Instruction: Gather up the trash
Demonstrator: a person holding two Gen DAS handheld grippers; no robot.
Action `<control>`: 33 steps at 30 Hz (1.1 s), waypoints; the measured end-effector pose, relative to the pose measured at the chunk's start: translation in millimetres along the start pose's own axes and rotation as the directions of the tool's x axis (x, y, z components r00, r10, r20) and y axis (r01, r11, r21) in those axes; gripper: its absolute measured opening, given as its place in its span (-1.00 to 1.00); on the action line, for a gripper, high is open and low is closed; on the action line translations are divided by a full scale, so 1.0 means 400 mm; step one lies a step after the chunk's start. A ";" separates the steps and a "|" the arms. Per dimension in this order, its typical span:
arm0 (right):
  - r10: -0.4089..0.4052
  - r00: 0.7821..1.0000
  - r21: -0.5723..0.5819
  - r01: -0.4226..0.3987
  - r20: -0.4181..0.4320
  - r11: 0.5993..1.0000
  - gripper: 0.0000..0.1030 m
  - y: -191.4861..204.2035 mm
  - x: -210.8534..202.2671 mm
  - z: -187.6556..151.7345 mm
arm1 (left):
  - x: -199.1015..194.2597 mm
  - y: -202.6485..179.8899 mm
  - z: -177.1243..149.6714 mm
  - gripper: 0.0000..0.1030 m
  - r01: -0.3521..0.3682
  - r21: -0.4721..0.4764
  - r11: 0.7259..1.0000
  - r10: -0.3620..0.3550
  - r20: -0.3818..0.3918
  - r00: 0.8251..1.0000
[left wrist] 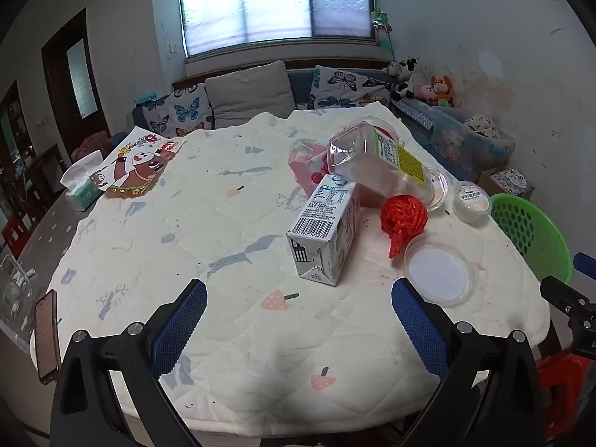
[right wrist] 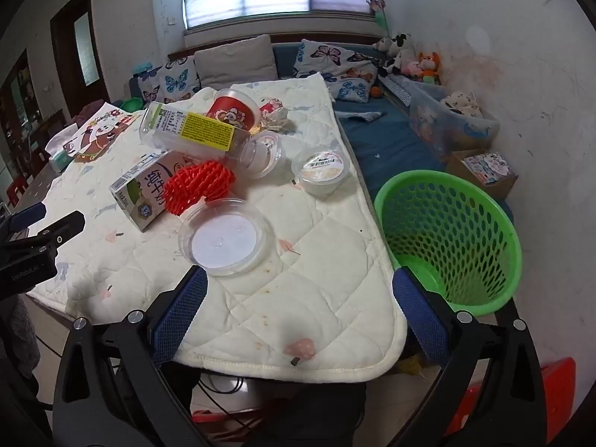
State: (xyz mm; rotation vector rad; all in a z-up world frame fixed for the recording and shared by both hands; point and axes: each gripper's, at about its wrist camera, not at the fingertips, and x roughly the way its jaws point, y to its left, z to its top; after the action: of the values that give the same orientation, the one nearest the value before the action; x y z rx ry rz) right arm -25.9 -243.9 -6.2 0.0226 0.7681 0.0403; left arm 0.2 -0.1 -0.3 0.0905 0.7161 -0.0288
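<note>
Trash lies on a quilted white cloth [left wrist: 238, 253] [right wrist: 316, 290]: a milk carton [left wrist: 324, 231] [right wrist: 143, 190] on its side, a red foam net [left wrist: 402, 219] [right wrist: 197, 188], a clear plastic lid [left wrist: 439, 270] [right wrist: 225, 238], a clear bottle with a yellow label [left wrist: 380, 160] [right wrist: 201, 132], a red cup [right wrist: 232, 111] and a small sealed cup [left wrist: 471, 197] [right wrist: 322, 169]. A green mesh basket [left wrist: 532, 231] [right wrist: 450, 231] stands off the table's right edge. My left gripper [left wrist: 298, 294] is open, short of the carton. My right gripper [right wrist: 300, 283] is open, just short of the lid.
A tissue box [left wrist: 80, 190], a cartoon-printed paper bag [left wrist: 139, 164] [right wrist: 97, 136] and a phone [left wrist: 46, 335] sit at the table's left. A sofa with butterfly cushions [left wrist: 182, 111], soft toys [left wrist: 421, 82] and storage boxes [right wrist: 454, 123] lie behind. Red stools [right wrist: 521, 398] stand below.
</note>
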 end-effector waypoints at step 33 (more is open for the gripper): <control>-0.002 1.000 0.002 0.002 -0.011 1.000 0.92 0.002 0.004 0.000 | -0.007 -0.011 0.007 0.87 0.009 0.002 1.000 -0.009 0.005 1.000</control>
State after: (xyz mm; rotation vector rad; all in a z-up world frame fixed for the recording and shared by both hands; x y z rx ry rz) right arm -24.5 -243.3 -7.3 0.0242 0.7792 0.0380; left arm -0.3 -4.7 3.2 0.0893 0.7111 -0.0387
